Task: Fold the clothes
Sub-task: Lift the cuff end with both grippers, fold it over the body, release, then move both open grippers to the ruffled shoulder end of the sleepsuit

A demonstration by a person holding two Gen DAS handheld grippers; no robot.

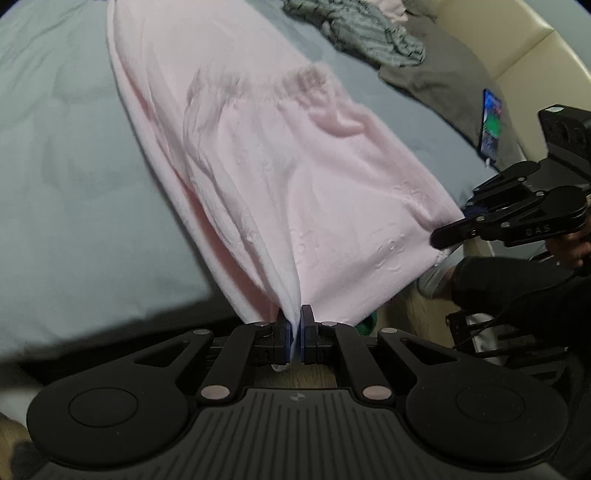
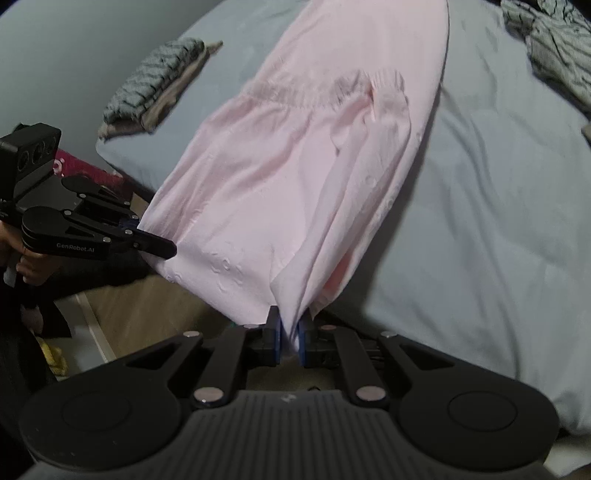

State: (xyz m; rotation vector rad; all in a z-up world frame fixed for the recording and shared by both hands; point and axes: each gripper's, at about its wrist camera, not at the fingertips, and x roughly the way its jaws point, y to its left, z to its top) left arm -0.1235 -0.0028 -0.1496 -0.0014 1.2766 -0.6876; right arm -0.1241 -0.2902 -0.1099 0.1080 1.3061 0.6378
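At the foot edge of the bed [image 2: 498, 206], a pink garment [image 1: 266, 177] lies lengthwise on the grey sheet, its near end lifted off the mattress and hanging over the wood floor [image 2: 147, 306].

Left tool [image 1: 294, 328]: closed, a thin bunch of pink cloth pinched between its blue pads. Right tool [image 2: 290, 334]: closed too, on a thicker gather at the other near corner. The hem between them runs fairly taut.

Garment looks like trousers with a gathered waistband partway up, though blur makes this hard to confirm; one side seems already doubled over.

Risks from here:
- Left pinch is slim, only an edge of fabric. A quick pull could slip it out, and that corner would drop to the floor.
- The two grips hold unequal thickness. Uneven tension would skew the fold line.
- The far end rests loose on the sheet. Dragging instead of lifting would ruck the layer beneath and carry the whole piece toward the edge.
- Raised too low in the fold-over, the near hem may catch the waistband ridge and bunch.
- A striped grey heap [image 1: 362, 33] and a phone [image 1: 491, 122] sit well apart on the right; a folded stack [image 2: 155, 85] sits far left. A wide swing could reach them, not likely.
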